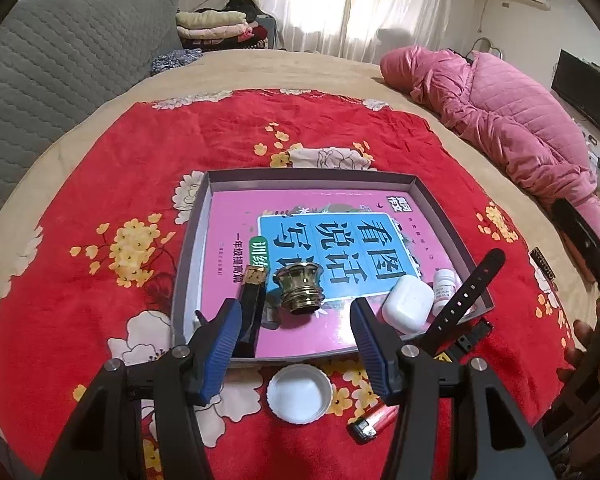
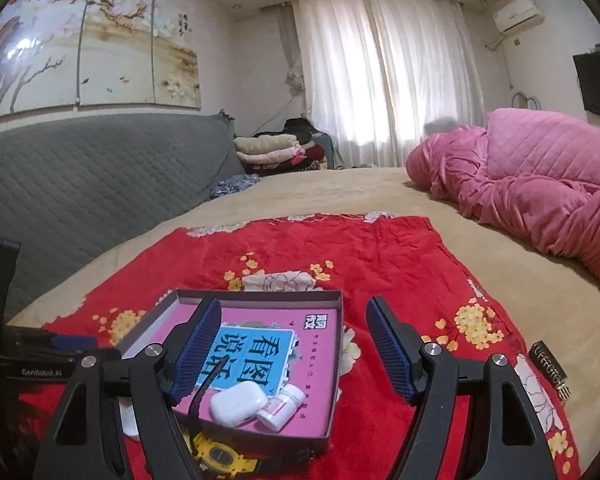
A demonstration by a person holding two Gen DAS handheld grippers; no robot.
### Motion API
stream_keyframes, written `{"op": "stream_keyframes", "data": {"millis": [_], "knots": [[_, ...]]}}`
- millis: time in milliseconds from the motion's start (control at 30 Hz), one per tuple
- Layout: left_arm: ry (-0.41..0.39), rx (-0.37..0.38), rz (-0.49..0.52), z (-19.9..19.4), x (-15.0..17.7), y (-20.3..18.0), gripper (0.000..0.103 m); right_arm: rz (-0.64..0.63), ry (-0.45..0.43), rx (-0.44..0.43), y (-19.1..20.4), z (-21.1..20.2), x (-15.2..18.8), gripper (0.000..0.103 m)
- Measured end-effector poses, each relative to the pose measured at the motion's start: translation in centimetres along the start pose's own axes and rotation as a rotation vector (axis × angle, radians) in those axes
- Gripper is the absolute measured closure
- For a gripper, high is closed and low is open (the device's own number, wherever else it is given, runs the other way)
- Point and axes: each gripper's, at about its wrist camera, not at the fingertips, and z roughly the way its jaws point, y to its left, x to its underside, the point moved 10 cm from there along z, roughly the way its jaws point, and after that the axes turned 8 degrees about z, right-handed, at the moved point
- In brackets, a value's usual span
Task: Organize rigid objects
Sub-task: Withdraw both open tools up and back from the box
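Both the left gripper and the right gripper hang spread wide and empty above the red blanket. In the grey box, on a pink book, lie a brass fitting, a white earbud case and a small bottle. A white cap and a lighter lie outside, on the blanket.

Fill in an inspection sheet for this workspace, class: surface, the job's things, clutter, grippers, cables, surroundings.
Surface: red floral blanket on a beige bed.
Job's things: grey tray holds a pink book, brass fitting, dark bar, white earbud case and small white bottle; a watch lies across its rim.
Clutter: white lid and red lighter on the blanket, outside the tray.
Grippers: left gripper and right gripper both open, empty.
Cables: nothing seen.
Surroundings: pink quilt, grey headboard, curtains.
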Motion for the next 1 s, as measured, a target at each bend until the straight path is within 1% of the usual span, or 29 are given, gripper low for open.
{"op": "stream_keyframes", "data": {"millis": [367,667,1000], "knots": [[-0.014,0.015,-0.013,-1.3,1.0,0.6,0.047,-0.058,0.055,-0.008,2.4,-1.5,2.3,0.027],[-0.001,0.019,-0.01,-2.3,2.5,1.2,0.047,-0.089,0.104,-0.028,4.3,-2.3,3.8,0.027],[-0.013,0.015,-0.033,-3.8,3.2,2.7,0.047,-0.092,0.154,-0.035,4.9,-3.8,5.5,0.027]]}}
